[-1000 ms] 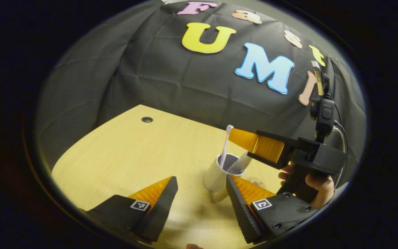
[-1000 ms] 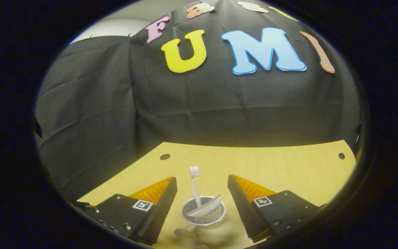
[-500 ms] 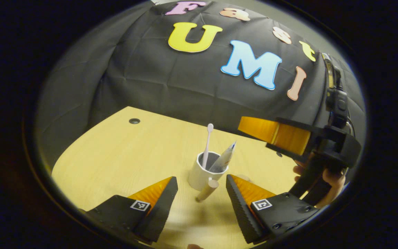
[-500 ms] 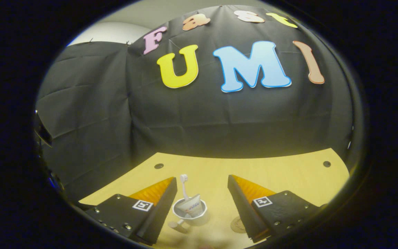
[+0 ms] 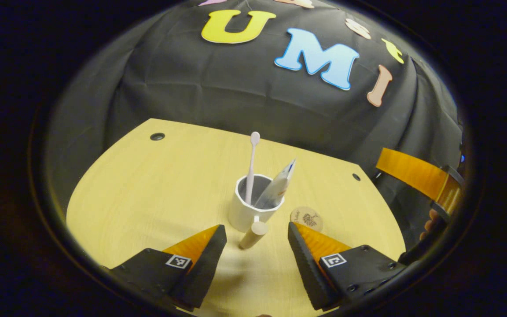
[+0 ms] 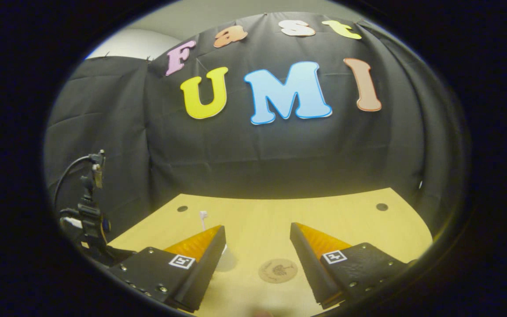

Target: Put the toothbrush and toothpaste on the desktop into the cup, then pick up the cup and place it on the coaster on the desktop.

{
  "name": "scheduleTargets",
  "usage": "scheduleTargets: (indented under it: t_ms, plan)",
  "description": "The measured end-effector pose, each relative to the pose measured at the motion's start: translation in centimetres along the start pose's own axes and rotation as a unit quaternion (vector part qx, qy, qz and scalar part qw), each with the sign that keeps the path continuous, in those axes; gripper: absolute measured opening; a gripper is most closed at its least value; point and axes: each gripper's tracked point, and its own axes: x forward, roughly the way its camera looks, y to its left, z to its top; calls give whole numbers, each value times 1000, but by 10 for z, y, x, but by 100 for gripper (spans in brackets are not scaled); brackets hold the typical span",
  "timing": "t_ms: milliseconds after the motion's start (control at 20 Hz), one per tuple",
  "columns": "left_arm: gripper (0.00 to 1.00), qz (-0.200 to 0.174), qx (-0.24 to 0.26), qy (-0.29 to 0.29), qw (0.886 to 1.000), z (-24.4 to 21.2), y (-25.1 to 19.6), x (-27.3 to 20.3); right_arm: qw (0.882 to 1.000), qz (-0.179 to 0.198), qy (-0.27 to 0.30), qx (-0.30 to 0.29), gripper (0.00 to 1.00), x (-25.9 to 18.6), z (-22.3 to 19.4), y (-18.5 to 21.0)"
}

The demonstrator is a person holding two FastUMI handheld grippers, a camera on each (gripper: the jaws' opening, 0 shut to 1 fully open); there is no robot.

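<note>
Where the desktop (image 5: 148, 189) meets black cloth (image 5: 218, 92), perhaps two holes (image 6: 382, 206)

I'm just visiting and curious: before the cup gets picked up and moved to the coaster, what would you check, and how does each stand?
1. Pink toothbrush inside the white handled cup: ok.
2. Toothpaste tube inside it: ok.
3. Round wooden coaster bare: ok.
4. Cup on coaster: not ok, it stands beside it on the wooden desktop.
5. Left gripper open, facing the cup's handle: ok.
6. Right gripper open, holding nothing: ok.
</note>
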Motion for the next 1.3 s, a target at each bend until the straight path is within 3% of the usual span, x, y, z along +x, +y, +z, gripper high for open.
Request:
scheduleTargets:
  t_ms: [50,400,500,700,750,950,1050,1100,1300]
  plan:
    - [92,1,7,10,1000,-3,-2,4,1000,-5,6,4,89,-8,-5,-6]
    - [95,3,38,105,994,-27,-12,43,996,-67,52,24,89,-54,-51,-62]
    - [91,6,40,121,992,-31,-11,49,994,-82,62,32,89,-63,-62,-77]
    - [94,25,61,145,987,-35,0,61,990,-107,77,45,89,-77,-81,-97]
    - [87,27,65,149,986,-34,2,63,990,-111,79,46,89,-79,-84,-100]
    - [94,38,74,167,983,-41,9,74,988,-117,85,45,90,-79,-85,-103]
    - [80,42,74,172,981,-44,11,77,989,-116,83,44,90,-77,-83,-102]
    - [85,44,74,175,981,-45,12,79,989,-116,83,43,90,-76,-84,-102]
    - [63,44,65,190,979,-54,15,84,988,-112,91,45,90,-71,-87,-99]
